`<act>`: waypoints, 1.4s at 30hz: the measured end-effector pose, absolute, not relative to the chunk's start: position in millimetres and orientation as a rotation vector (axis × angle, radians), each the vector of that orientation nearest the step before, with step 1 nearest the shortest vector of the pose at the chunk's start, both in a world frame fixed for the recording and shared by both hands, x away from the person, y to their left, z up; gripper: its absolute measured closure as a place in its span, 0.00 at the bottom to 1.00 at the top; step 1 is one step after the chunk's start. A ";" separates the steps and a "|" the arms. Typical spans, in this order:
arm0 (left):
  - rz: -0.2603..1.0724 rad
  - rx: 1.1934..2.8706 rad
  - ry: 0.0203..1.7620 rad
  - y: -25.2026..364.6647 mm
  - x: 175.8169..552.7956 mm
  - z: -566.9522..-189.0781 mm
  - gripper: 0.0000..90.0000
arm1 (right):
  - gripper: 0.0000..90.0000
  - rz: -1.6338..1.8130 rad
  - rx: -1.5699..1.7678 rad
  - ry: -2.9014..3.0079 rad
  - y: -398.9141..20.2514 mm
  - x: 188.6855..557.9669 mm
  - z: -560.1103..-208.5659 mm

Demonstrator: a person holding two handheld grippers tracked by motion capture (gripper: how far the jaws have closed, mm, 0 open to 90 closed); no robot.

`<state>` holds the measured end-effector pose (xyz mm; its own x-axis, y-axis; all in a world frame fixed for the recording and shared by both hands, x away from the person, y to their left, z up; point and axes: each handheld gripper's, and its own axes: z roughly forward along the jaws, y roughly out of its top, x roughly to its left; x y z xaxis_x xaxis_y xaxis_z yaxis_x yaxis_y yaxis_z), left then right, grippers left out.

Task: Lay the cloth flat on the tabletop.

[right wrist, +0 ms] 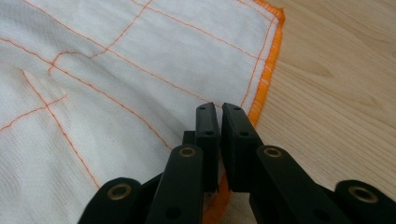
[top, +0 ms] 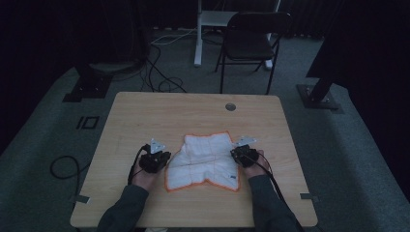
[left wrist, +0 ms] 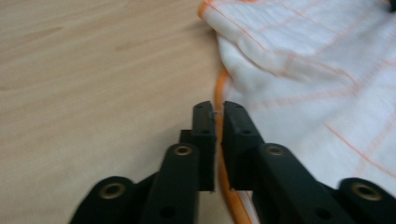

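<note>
While you've got both grippers down at the cloth [top: 203, 160], you're honestly only at the grab stage, nothing looks folded yet. The cloth, white with an orange hem and thin orange grid lines, lies rumpled but mostly spread on the tabletop [top: 145, 116], a bit toward your near edge and roughly midway between the left and right edges. Your left gripper [left wrist: 218, 112] has its jaws pressed together right on the orange hem at the cloth's left side, and the hem runs between them, so I'd call that pinched. Your right gripper [right wrist: 219, 114] is likewise closed on the hem at the right side, cloth passing under and between the jaws. Left to do, I'd guess: lift both edges, bring them over, and flatten the wrinkles near the middle.
</note>
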<state>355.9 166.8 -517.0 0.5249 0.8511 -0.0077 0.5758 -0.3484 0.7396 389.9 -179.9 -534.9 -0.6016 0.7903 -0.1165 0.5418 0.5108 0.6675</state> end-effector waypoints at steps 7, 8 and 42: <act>0.480 2.085 1.133 154.7 376.0 -519.8 0.99 | 0.96 0.835 1.102 2.346 -180.2 389.9 -535.1; 0.480 2.099 1.131 151.4 380.6 -521.3 0.99 | 0.95 0.835 1.102 2.346 -180.2 389.9 -535.2; 0.563 2.135 1.225 166.6 381.9 -534.1 0.97 | 0.95 0.854 1.104 2.344 -182.0 390.2 -536.0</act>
<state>381.9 166.6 -534.1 0.4825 0.8737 0.0620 0.6160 -0.3888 0.6851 390.2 -182.0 -536.0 -0.6021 0.7919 -0.1021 0.5405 0.4983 0.6779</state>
